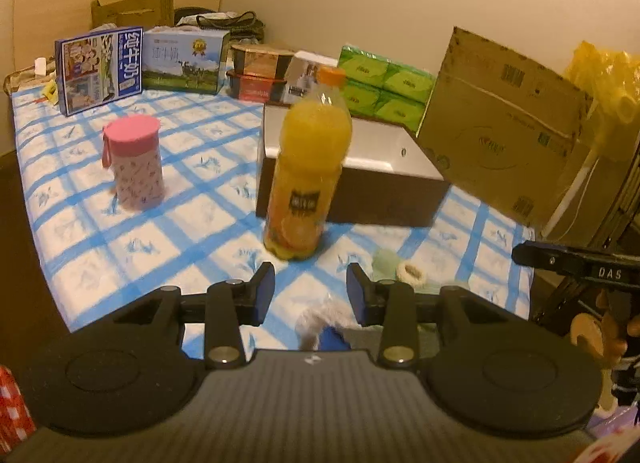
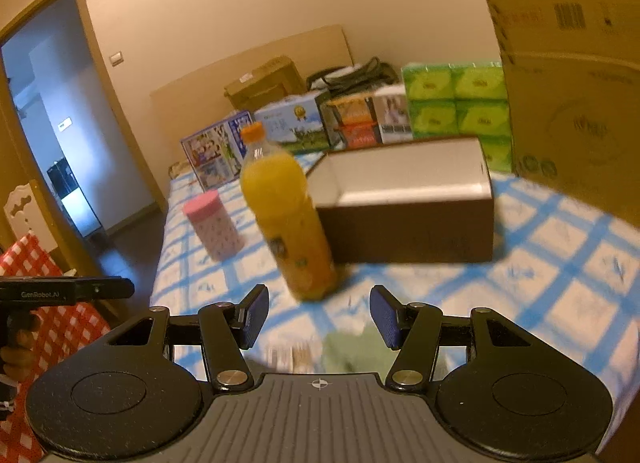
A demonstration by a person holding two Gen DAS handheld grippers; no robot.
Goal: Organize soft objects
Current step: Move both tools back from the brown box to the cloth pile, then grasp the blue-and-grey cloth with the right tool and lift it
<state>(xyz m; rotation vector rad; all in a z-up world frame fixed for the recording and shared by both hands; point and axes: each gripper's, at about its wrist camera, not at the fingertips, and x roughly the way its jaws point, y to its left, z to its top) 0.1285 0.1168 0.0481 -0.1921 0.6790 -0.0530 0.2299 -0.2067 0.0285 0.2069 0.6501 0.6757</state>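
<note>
Socks (image 1: 400, 269) lie loose near the worktop's (image 1: 120, 247) front edge; we see the box (image 1: 384, 155) behind them empty, so nothing is sorted. Our left fingers (image 1: 264, 291) and right fingers (image 2: 256, 315) stand apart, holding nothing.

An upright orange juice bottle (image 1: 310, 167) stood just ahead of both grippers, blocking the straight way to the open box (image 1: 384, 151) behind it. A pink canister (image 1: 134, 163) stood well left, with bare checked cloth (image 1: 200, 191) between them. Cartons (image 1: 98, 69) walled the far edge; a tilted cardboard sheet (image 1: 504, 123) closed the right.
</note>
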